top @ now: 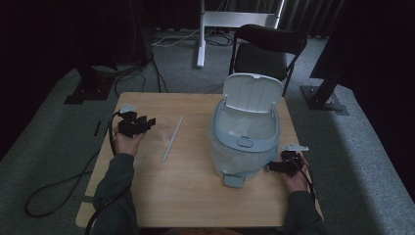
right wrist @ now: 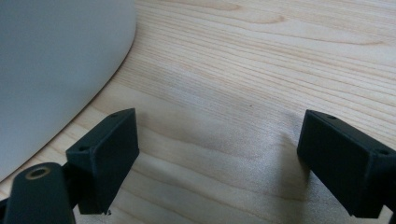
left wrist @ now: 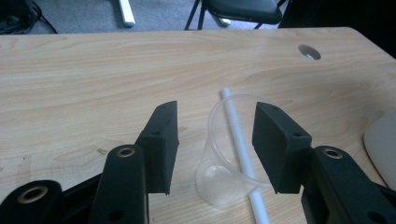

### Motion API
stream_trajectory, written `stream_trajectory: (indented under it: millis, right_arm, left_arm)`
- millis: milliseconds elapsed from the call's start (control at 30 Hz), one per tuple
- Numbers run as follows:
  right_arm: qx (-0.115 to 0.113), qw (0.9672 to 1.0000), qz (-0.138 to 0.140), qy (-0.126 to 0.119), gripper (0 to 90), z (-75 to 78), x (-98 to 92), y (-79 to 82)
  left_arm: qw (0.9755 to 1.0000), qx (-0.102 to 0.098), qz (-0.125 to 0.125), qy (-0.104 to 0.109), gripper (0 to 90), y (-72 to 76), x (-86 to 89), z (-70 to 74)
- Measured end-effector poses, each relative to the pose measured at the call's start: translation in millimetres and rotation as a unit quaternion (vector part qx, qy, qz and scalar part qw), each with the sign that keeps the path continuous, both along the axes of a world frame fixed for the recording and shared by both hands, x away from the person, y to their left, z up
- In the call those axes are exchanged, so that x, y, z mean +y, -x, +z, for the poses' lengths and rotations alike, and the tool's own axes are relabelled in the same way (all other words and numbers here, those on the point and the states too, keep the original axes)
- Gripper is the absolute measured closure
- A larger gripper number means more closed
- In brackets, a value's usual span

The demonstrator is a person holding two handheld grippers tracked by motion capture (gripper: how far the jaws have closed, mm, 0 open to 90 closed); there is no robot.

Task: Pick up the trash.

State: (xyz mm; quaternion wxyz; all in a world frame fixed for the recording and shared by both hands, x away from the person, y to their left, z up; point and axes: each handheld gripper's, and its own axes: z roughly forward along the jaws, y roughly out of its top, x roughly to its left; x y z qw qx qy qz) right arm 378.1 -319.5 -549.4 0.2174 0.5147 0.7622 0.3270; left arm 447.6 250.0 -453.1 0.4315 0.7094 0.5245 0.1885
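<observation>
Nearest the high camera, two sleeved forearms are seen entering from the near edge of the wooden table (top: 195, 196).

Left gripper (top: 147, 122): held at the left side of the table. Its jaws are set well apart, with a clear plastic cup (left wrist: 229, 154) lying on its side between them; a gap is visible between the cup and the left pad, while contact at the right pad cannot be told.

White straw (top: 172, 138): laid flat on the table just right of the cup, running from near to far; it is seen through the cup's wall in the left gripper view.

Right gripper (top: 275, 166): held at the near right, just beside the bin. Its jaws are spread wide over bare wood, with nothing between them.

Pale blue bin (top: 244, 142): placed right of centre, lid (top: 253, 92) raised upright at its far side.

Black folding chair (top: 266, 49): stood on the floor beyond the table.
</observation>
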Motion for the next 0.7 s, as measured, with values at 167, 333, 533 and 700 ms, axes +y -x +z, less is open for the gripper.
stream_trajectory:
  millis: [167,333,533,700]
  right_arm:
    - [0.0,1.0,0.0,0.0,11.6,0.0,0.0,0.0]
    - [0.0,1.0,0.0,0.0,11.6,0.0,0.0,0.0]
    - [0.0,1.0,0.0,0.0,11.6,0.0,-0.1,0.0]
    - [0.0,1.0,0.0,0.0,11.6,0.0,0.0,0.0]
  left_arm:
    - [1.0,0.003,0.001,0.001,50.7,-1.7,0.5,-3.1]
    - [0.9999,0.012,-0.004,-0.001,50.7,-2.5,-3.1,-8.1]
    - [0.9997,0.024,-0.006,0.001,51.4,-1.9,-3.1,-13.5]
    - [0.9992,0.035,-0.01,0.018,53.5,0.1,0.5,-18.3]
